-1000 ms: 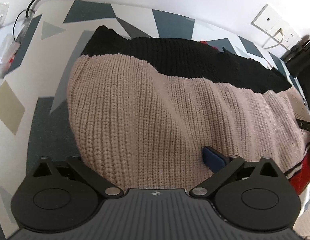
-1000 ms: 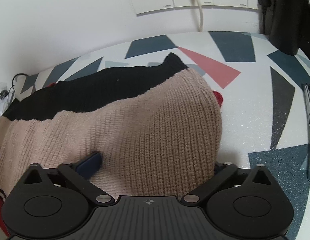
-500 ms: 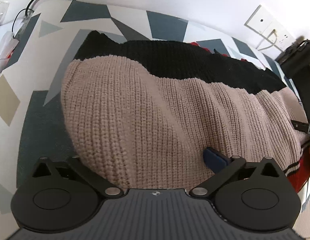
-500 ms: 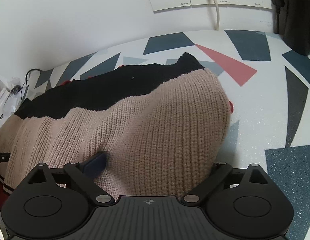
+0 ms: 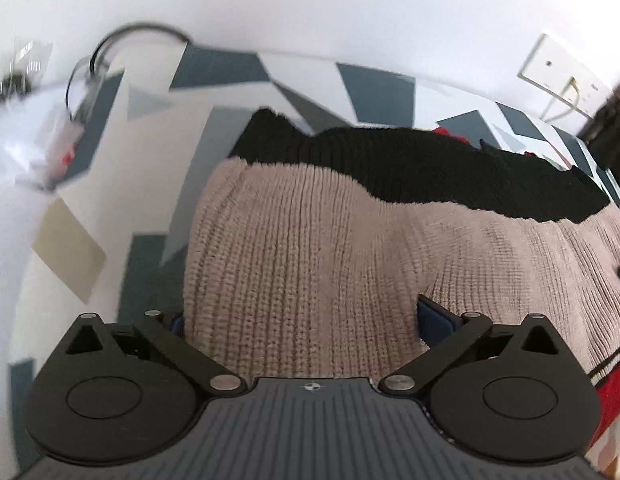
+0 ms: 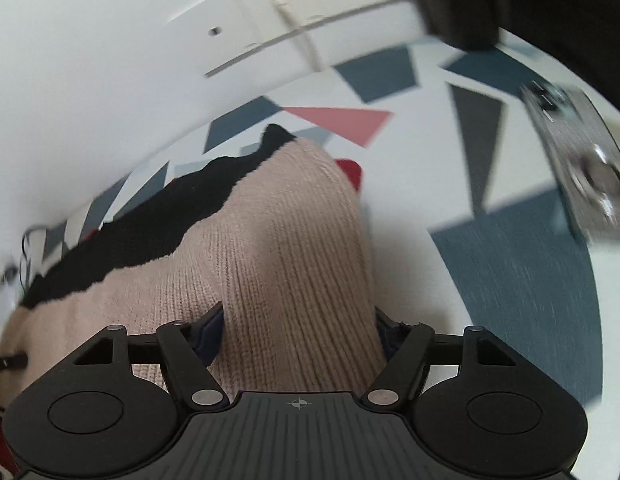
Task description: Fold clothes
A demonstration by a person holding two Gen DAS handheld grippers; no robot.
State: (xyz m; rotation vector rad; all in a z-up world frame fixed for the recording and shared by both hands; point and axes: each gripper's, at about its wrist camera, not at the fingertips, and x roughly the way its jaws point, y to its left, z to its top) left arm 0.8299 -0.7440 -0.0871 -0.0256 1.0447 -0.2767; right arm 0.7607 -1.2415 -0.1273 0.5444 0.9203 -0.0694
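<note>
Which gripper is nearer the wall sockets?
Right. The right gripper sits at the sweater end below the wall sockets; the left gripper is at the far end.

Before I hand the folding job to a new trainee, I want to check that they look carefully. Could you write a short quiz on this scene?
1. True or false: the sweater lies on a plain white table.
2. The band along the sweater's far edge is: A red, B black, C green.
3. What runs from the wall socket?
Key: 1 false, the table is patterned with coloured shapes; 2 B; 3 a white cable.
</note>
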